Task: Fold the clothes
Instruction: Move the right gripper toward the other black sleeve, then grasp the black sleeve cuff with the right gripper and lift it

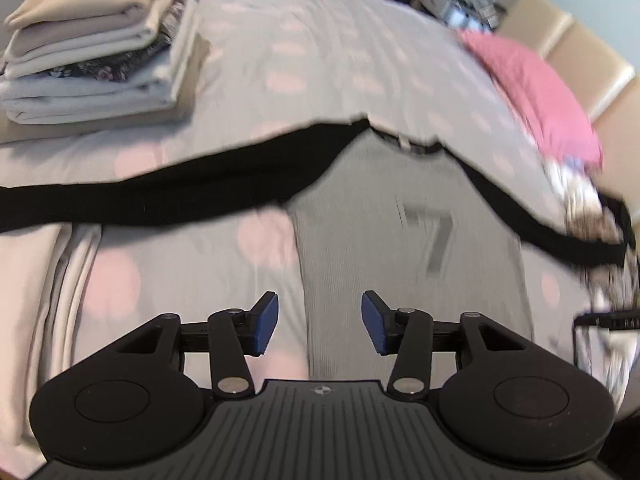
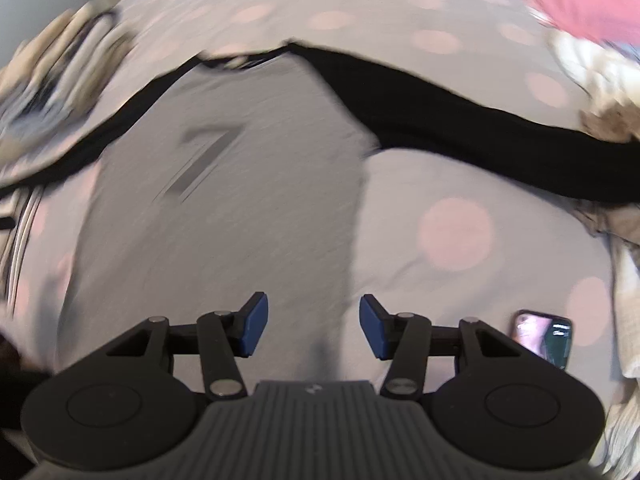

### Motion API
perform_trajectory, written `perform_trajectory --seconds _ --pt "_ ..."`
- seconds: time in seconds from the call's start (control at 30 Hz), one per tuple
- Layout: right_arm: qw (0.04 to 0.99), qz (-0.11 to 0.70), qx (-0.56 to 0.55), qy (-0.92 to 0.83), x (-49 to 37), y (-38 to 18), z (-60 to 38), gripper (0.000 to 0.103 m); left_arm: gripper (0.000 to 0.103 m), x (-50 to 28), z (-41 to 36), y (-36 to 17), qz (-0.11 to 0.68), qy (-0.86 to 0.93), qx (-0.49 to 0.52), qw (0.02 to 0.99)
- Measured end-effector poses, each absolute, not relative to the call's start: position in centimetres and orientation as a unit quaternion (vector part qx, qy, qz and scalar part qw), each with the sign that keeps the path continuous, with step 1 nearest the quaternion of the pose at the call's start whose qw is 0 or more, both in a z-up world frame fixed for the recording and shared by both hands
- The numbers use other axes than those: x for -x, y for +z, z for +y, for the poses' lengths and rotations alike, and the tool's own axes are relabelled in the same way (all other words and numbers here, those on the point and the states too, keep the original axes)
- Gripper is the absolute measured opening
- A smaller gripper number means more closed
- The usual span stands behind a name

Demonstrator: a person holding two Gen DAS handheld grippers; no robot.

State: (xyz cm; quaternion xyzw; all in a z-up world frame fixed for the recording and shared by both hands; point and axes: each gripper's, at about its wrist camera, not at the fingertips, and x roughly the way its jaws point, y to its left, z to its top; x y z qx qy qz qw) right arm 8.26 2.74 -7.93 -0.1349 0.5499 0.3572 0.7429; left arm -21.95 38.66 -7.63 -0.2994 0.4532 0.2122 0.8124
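Left wrist view: left gripper [image 1: 319, 322] fingers spread, empty, above grey shirt [image 1: 400, 248] flat on bed [image 1: 320, 52]; folded stack [image 1: 100, 48] far left.

Right wrist view: right gripper [image 2: 313, 326] fingers apart, empty, over shirt's right edge; phone [image 2: 544, 338] just right.

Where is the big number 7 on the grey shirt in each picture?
Left wrist view: the number 7 sits right of centre, above the open left claw.
Right wrist view: the number 7 sits left of centre, above the open right claw.
Shared landmark: the black sleeves stretch out sideways above the 7 in both views.
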Motion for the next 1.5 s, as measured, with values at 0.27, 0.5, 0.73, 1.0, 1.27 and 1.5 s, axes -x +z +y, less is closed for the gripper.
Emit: perform_trajectory --seconds 0.27,0.5,0.73,1.0,1.27,1.5 --pt "0.822 0.520 0.017 0.232 -17.7 -6.3 -4.3 0.054 0.056 19.8 42.6 -8.6 0.401 0.267 0.335 0.810" --pt "0.872 0.469 -0.010 0.142 -24.0 -3.3 -11.4 0.062 0.056 18.8 43.4 -9.0 0.424 0.267 0.322 0.803" --pt "0.896 0.437 -0.022 0.074 -29.3 -1.6 -16.8 0.062 0.056 16.7 44.1 -10.1 0.440 0.269 0.345 0.784" --pt "0.890 0.450 -0.019 0.074 -32.9 -4.8 -18.0 0.053 0.056 14.5 43.1 -10.7 0.461 0.251 0.335 0.783" --pt "0.886 0.455 -0.013 0.084 -35.0 -7.3 -18.0 0.045 0.056 12.9 41.5 -11.1 0.490 0.236 0.283 0.790" --pt "0.881 0.461 -0.042 0.099 -34.3 -6.9 -18.6 0.013 0.056 12.8 40.8 -10.8 0.495 0.236 0.257 0.796"
